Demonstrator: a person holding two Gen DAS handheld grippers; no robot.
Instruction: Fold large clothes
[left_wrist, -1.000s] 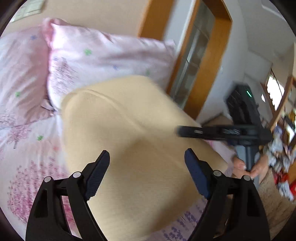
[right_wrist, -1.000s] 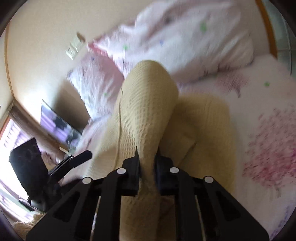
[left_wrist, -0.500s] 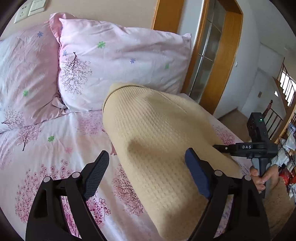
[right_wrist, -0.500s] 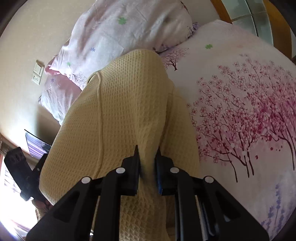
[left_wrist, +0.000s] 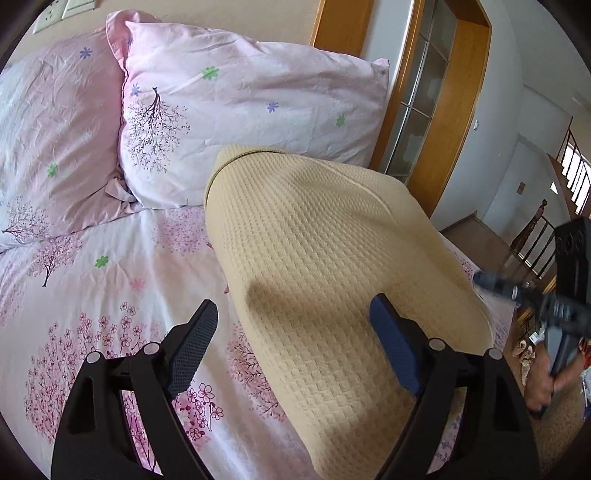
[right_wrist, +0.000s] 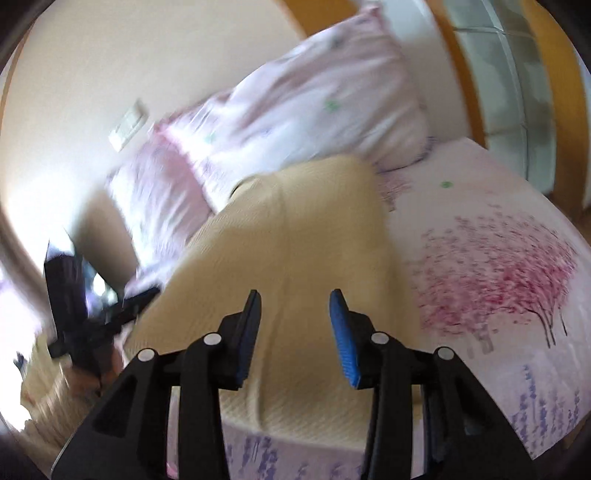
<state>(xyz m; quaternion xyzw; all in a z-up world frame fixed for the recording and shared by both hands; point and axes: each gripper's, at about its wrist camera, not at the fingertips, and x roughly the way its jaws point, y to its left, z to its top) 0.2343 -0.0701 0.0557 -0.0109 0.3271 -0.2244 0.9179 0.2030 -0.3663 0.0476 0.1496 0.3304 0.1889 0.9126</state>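
Note:
A cream waffle-knit garment (left_wrist: 325, 266) lies folded in a thick pad on the flowered bedsheet (left_wrist: 110, 288). My left gripper (left_wrist: 295, 332) is open just above its near end, one finger over the sheet and the other over the cloth, gripping nothing. In the right wrist view my right gripper (right_wrist: 297, 325) hovers over the same garment (right_wrist: 295, 236). Its jaws are opening and the pads stand clear of the cloth below them. A hand (left_wrist: 543, 391) holding that gripper shows blurred at the right edge of the left wrist view.
Two pink pillows (left_wrist: 240, 103) (left_wrist: 55, 129) lean against the wall at the head of the bed. A wooden door frame with glass panes (left_wrist: 454, 122) stands beyond the bed's right side. Bare sheet (right_wrist: 498, 277) lies to the right of the garment.
The right gripper, shut on a raised fold of the garment before, has let go and pulled back. The cloth has settled flat on the bed. The left gripper stays open.

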